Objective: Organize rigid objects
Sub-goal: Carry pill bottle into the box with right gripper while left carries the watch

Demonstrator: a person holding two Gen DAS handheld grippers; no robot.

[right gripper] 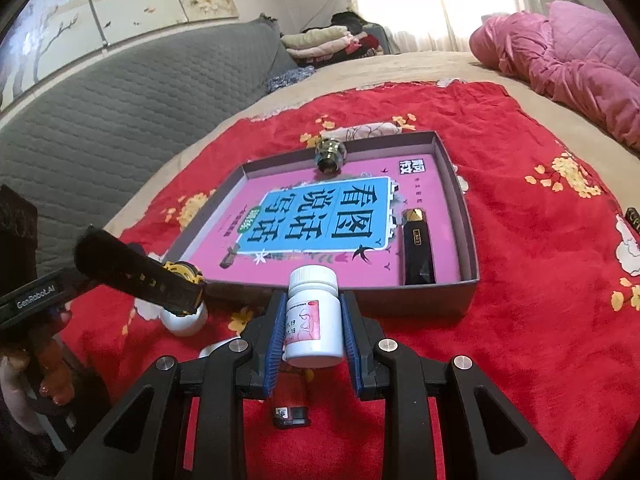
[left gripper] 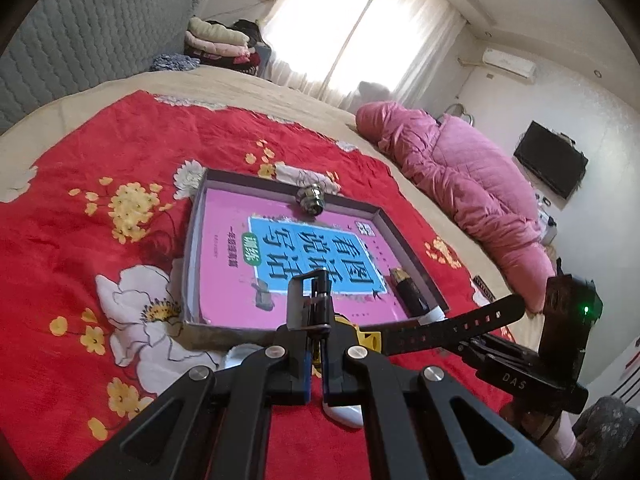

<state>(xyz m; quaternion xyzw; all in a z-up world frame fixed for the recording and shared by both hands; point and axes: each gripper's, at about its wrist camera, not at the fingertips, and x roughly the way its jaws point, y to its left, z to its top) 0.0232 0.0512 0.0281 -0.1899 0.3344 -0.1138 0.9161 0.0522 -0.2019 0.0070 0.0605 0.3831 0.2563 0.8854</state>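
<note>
Both wrist views tilt down, close, sharing the box (opposite sides).

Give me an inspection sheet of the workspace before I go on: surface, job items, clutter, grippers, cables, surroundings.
Surface: red floral blanket on a beige bed.
Job's things: shallow grey cardboard tray holds a pink book, a black rectangular case and a round metal fitting.
Clutter: small white jar and small black item on the blanket, outside the tray.
Grippers: left hand-held gripper shut on a black-strapped yellow watch; right hand-held gripper shut on a white pill bottle.
Cables: nothing seen.
Surroundings: pink quilt, grey headboard, folded clothes, bright window.
</note>
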